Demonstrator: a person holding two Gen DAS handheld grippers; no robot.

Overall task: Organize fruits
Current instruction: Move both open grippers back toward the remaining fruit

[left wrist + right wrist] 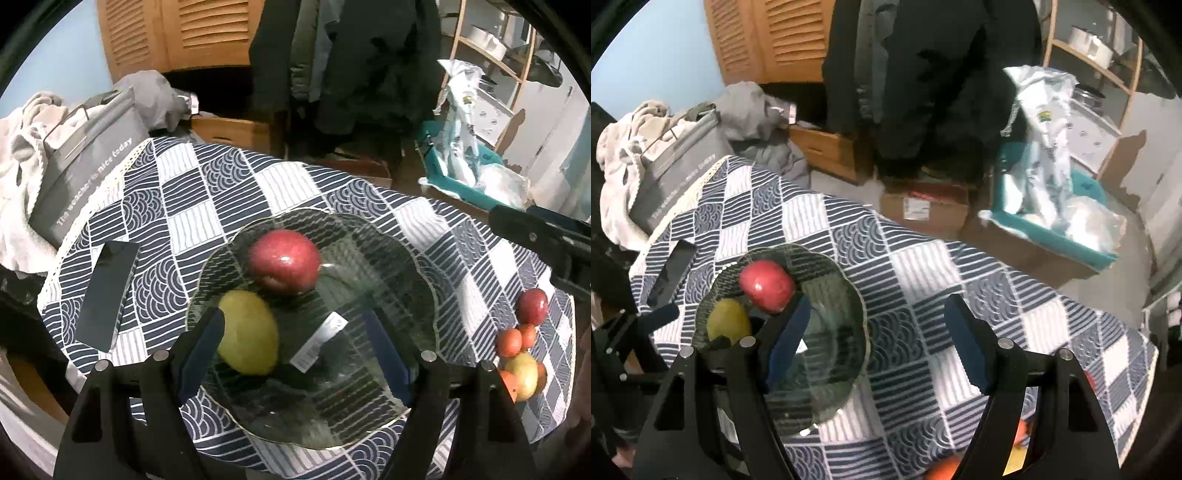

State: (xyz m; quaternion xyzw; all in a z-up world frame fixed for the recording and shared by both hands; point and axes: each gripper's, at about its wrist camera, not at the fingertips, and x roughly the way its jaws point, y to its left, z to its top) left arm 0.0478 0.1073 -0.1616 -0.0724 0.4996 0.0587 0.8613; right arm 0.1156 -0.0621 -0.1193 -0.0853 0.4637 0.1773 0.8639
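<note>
Two fruits are already seated in the glass bowl (424, 280): a yellow-green mango (247, 332) at the lower left of the bowl and a red apple (284, 260) just above it, the two nearly touching. In the left wrist view, a dark phone (107, 295) is seen lying on the desk (207, 206) at left centre, apart from the bowl. The left claw (295, 354) is held over the bowl with its jaws spread; nothing is gripped, and the mango lies just beside its left pad. At the right edge of the same view, a cluster of loose fruit (522, 350) rests on the patterned cloth: a small red apple, several orange fruits and a yellow-red one, packed close together and well apart from the bowl.

In the right wrist view, the right claw (875, 343) is likewise spread and empty, positioned over bare cloth to the right of the bowl, with the loose fruit partly hidden behind its lower right finger.

The step in hand is judged to be the interval between placements: two items delivered, the cluster outstanding. For the next move, one claw must be brought down over a single fruit at the cluster's edge, so that neighbours are not pinched or rolled away.
</note>
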